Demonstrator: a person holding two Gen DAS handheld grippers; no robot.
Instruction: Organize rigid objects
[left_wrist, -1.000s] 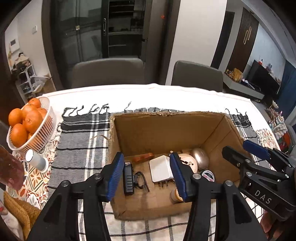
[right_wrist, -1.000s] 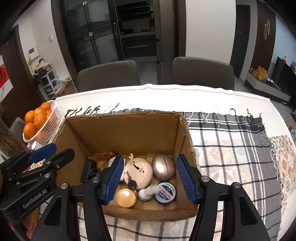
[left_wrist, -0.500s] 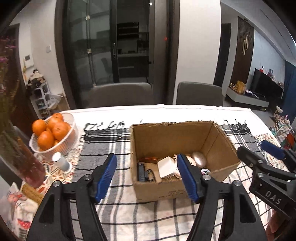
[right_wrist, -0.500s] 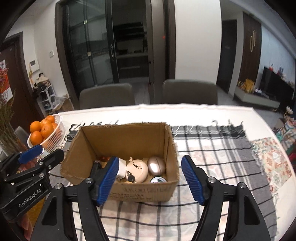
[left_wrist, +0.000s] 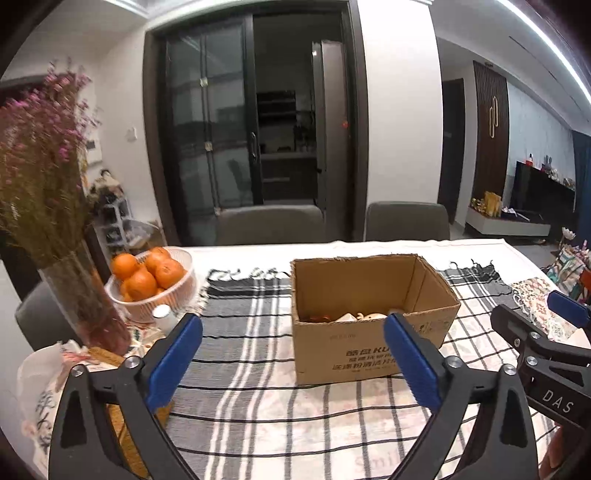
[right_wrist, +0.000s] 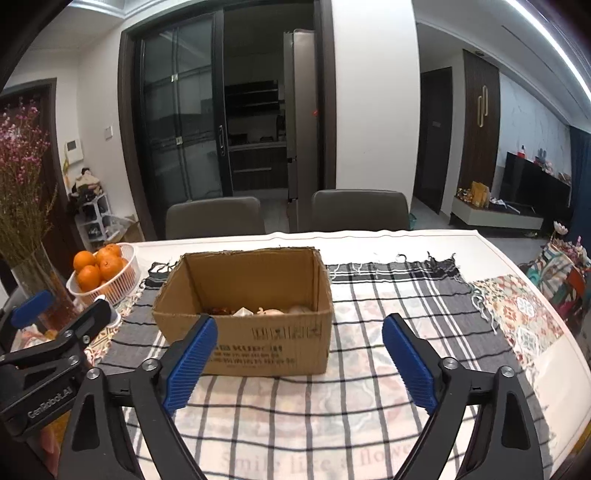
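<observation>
An open cardboard box (left_wrist: 369, 350) (right_wrist: 266, 347) stands on a checked cloth in the middle of the table. Only the tops of the small rigid objects (left_wrist: 354, 316) (right_wrist: 266, 312) inside show above its front wall. My left gripper (left_wrist: 291, 326) hovers in front of the box, back from it, its blue-padded jaws opening wide with nothing between them. My right gripper (right_wrist: 300, 325) hangs beside it, also short of the box, jaws opening and empty. Each wrist view catches the other gripper at its side edge.
A white basket (left_wrist: 177, 299) of oranges, a small white bottle (left_wrist: 162, 317) and a glass vase (left_wrist: 85, 306) of dried flowers stand at the left. Two grey chairs (right_wrist: 214, 218) (right_wrist: 360, 210) face the far table edge. The checked cloth (right_wrist: 388, 295) reaches right toward the table's rim.
Both grippers have drawn back and up from over the box, and their jaws have spread wider. The box looks smaller and its front wall hides most of its contents.
</observation>
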